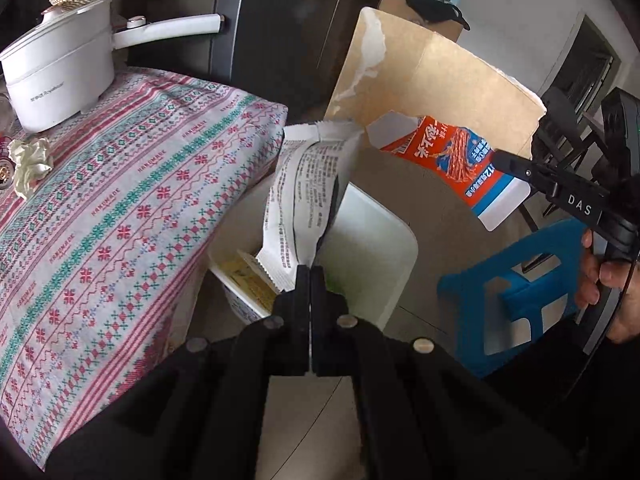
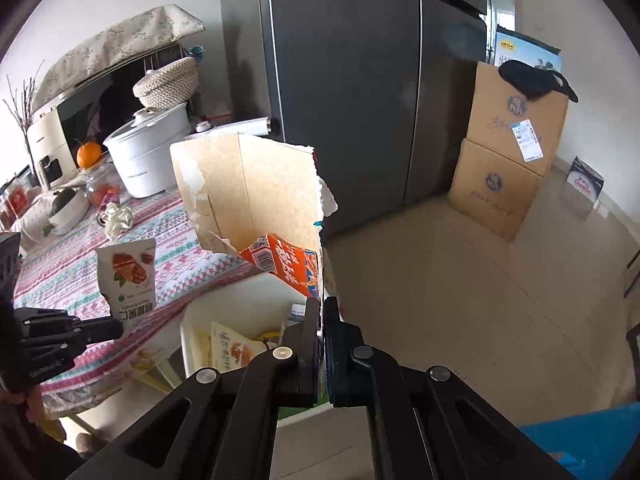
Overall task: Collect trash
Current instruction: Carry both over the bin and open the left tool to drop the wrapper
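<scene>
**Two pieces held over the bin, both by a thin edge**

Taking the white bin (image 1: 372, 248) as landmark and going left to right: the patterned tabletop (image 1: 120, 200) lies to its left, with a crumpled paper wad (image 1: 30, 164) not yet collected on it. Directly above the bin's left side, the left gripper (image 1: 310, 276) is clamped on the lower corner of a white snack pouch (image 1: 304, 196). Above the bin's right side, the right gripper (image 2: 322, 312) pinches the edge of a torn, flattened carton (image 2: 256, 196).

The risks, as I judge them: the carton is wide and stands tall above the bin — let go from here, it may catch the rim or tip out onto the floor. The light pouch could flutter toward the tabletop edge.

The left wrist view shows the pouch's printed back and a blue stool (image 1: 516, 296) right of the bin; only the right wrist view shows the pouch's front and wrappers already inside the bin — and stacked cardboard boxes (image 2: 508, 168) far right.
</scene>
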Demonstrator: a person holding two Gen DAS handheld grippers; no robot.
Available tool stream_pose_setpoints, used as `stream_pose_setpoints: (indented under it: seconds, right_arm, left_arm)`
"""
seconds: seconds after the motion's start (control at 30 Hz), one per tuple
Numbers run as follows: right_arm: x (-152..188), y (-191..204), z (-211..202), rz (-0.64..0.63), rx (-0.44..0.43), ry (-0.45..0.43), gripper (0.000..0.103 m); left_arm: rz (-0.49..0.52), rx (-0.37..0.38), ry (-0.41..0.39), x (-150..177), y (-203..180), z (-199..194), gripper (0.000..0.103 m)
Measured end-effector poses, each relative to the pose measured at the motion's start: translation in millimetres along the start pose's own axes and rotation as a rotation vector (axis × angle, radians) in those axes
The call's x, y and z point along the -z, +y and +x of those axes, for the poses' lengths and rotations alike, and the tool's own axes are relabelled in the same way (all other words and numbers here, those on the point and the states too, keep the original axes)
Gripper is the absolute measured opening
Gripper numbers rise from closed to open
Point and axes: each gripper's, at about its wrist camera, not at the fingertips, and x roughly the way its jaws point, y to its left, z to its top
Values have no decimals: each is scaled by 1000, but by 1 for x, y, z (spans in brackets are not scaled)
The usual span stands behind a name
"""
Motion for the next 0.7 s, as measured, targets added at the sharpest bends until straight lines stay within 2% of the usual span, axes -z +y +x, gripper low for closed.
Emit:
stream_pose_setpoints:
  seconds: [0.2,0.4,0.47,0.57,0.67,0.7]
  right_arm:
    - [8,-14,10,26,35,62,3]
    - [13,-23,18,58,46,112,3]
    - [13,-23,22,57,45,124,3]
    - [12,-22,26,53,41,140,3]
    - [11,-20,28,55,37,153,3]
    - [11,-19,30,55,34,156,3]
  left_arm:
    - [27,-4,78,2,-14,46,0]
    - [35,1,120,4,-14,70,2]
    - [20,-7,148,2,-12,72,22]
    - [24,-38,145,-1,-10,64,44]
    - [19,-71,138,-4,-5,52,59]
    - [13,-79,135,-3,-2,47,61]
